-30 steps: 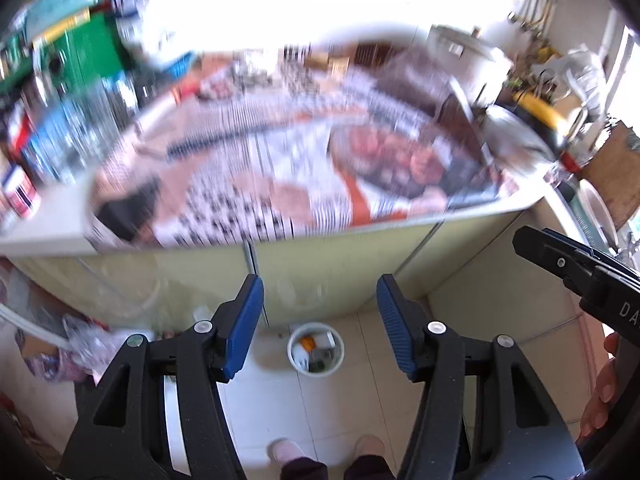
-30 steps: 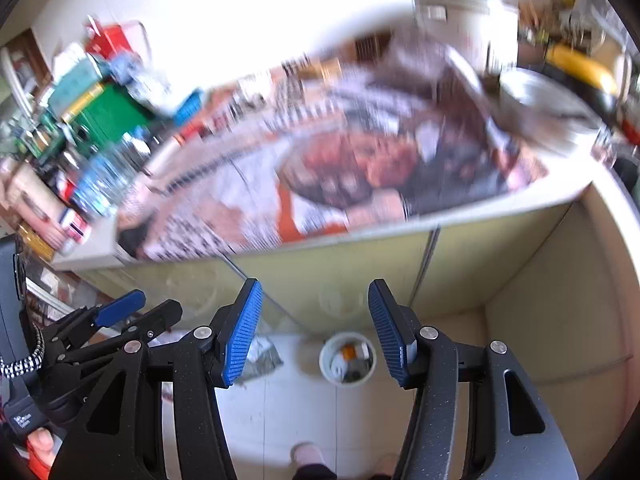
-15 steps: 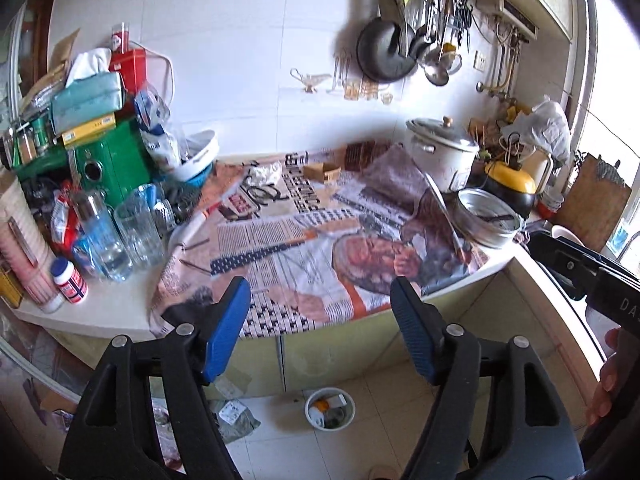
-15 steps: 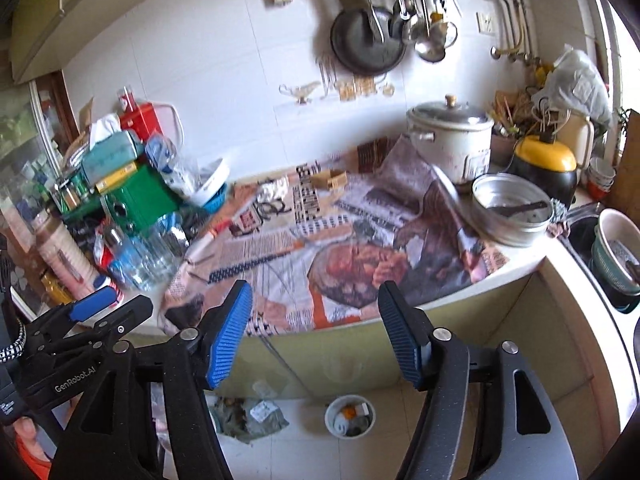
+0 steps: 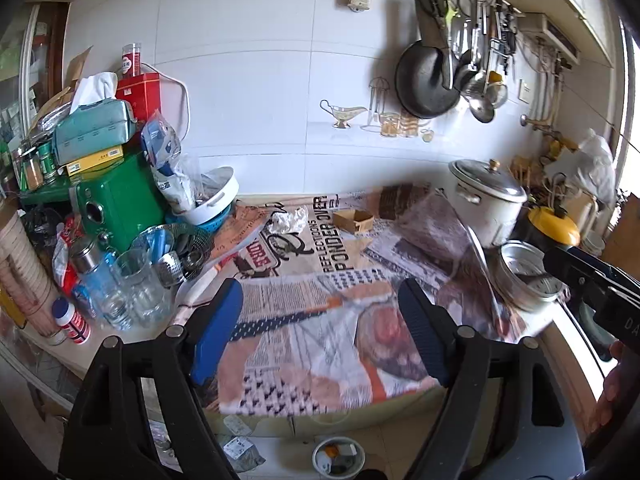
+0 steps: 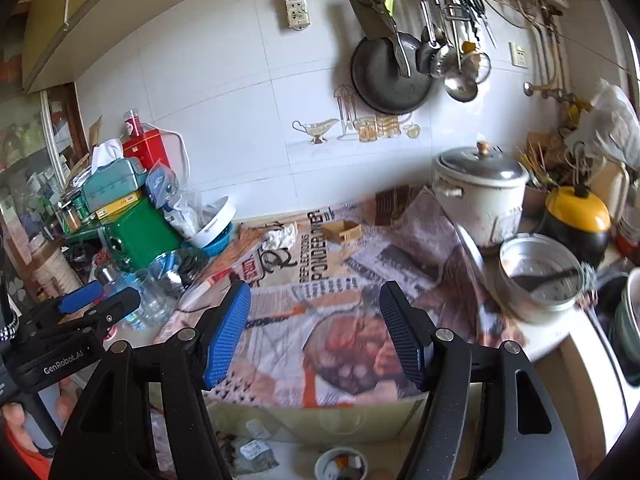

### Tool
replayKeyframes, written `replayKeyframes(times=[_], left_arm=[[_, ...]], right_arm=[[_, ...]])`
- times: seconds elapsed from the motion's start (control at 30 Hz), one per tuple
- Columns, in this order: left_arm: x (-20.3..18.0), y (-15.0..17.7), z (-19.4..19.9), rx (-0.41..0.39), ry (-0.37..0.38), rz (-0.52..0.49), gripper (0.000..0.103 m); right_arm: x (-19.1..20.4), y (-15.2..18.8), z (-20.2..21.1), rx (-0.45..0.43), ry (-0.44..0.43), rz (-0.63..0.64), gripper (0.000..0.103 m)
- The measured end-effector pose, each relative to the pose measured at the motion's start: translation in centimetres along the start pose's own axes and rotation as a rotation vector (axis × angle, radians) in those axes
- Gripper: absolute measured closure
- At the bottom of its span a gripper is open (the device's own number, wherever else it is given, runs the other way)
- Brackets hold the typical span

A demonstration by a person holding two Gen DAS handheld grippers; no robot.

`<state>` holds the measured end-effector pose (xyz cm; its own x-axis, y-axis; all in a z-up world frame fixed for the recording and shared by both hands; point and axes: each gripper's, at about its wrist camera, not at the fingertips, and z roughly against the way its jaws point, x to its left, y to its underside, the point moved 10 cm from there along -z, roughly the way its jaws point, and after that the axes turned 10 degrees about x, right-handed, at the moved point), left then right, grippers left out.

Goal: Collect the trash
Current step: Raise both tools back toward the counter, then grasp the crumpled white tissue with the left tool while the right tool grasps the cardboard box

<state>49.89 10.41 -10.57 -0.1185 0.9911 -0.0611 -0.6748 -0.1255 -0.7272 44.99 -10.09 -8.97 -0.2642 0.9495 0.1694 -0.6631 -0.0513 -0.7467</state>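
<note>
A crumpled white paper (image 5: 290,220) (image 6: 282,236) and a small open cardboard box (image 5: 354,219) (image 6: 342,231) lie at the back of the newspaper-covered counter (image 5: 320,280). On the floor below the counter's front edge stands a small white bin (image 5: 338,458) (image 6: 340,466) with scraps in it. My left gripper (image 5: 320,300) hovers over the counter's front; its jaws are opening and nothing is between them. Beside it, my right gripper (image 6: 316,300) is open and holds nothing. Both are well short of the paper and box.
A rice cooker (image 5: 486,196) and a metal bowl (image 5: 524,276) crowd the right of the counter. Glass jars (image 5: 132,292), a green tin (image 5: 120,200) and stacked boxes fill the left. A pan (image 5: 426,80) and utensils hang on the wall. Litter (image 5: 240,450) lies on the floor.
Both grippers have risen and tilted up from the floor and bin toward the counter and wall. Their jaws stand wider apart than before.
</note>
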Motion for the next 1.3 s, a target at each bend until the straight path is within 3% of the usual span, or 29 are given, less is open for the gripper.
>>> replayKeyframes(times=[0.33,0.6,0.8,1.1,1.3], left_arm=[[-2.2,-6.7,-8.0,0.029,-0.092,0.129,0.023],[-0.8,-8.3,-13.1,0.092,-0.175,0.161,0.023],[1.4,-9.3,-17.2,0.135,-0.185,0.162,0.023],[6.7,-12.1,-25.9,0.207,-0.149,0.137,0.023],[10.5,-11.3,-32.3,0.306,-0.151,0.116,0.023]], right_arm=[[-5.6,-6.4,-6.9,0.065,-0.064,0.09,0.039],[-7.5,-8.7,-13.1,0.124,-0.102,0.084,0.039],[-7.5,-10.0,-18.8,0.179,-0.088,0.088,0.04],[-6.1,-10.5,-31.7,0.315,-0.026,0.125,0.04],[-5.6,-10.5,-41.5,0.424,-0.067,0.104,0.04]])
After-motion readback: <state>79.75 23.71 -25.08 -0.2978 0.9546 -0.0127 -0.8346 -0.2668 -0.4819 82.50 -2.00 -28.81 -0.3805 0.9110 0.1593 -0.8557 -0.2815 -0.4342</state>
